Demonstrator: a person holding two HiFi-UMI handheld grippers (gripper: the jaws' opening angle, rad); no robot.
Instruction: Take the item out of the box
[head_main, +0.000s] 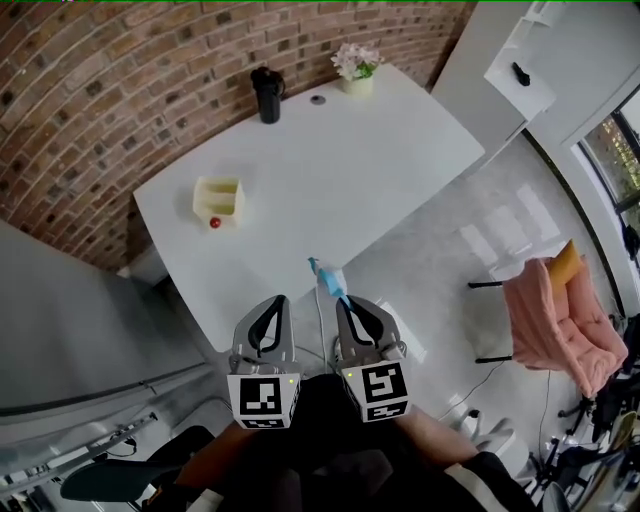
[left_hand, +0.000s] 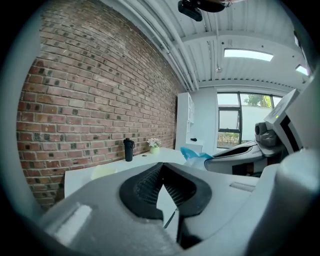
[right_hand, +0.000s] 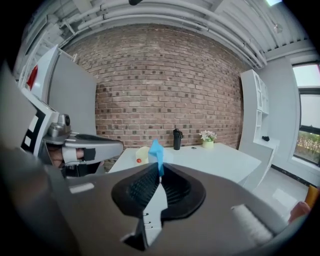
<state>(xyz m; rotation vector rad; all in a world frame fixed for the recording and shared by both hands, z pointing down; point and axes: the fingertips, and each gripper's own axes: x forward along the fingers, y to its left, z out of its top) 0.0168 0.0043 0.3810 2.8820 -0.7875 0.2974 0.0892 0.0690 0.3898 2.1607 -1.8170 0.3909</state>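
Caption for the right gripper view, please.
Right hand-held gripper pinches a blue item; table with box beyond.

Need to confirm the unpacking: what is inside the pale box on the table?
The box shows empty-looking compartments; their floors are partly hidden by its walls. A red ball sits at its edge, in or out unclear.

Legible words, brands, numbers: none in any view. Only printed marks: black-and-white square coded patterns, one on the white cube (head_main: 264, 398) behind the left claw (head_main: 276, 303), one on the matching cube (head_main: 376, 388) behind the right claw (head_main: 341, 303). Neither pattern carries letters or digits.
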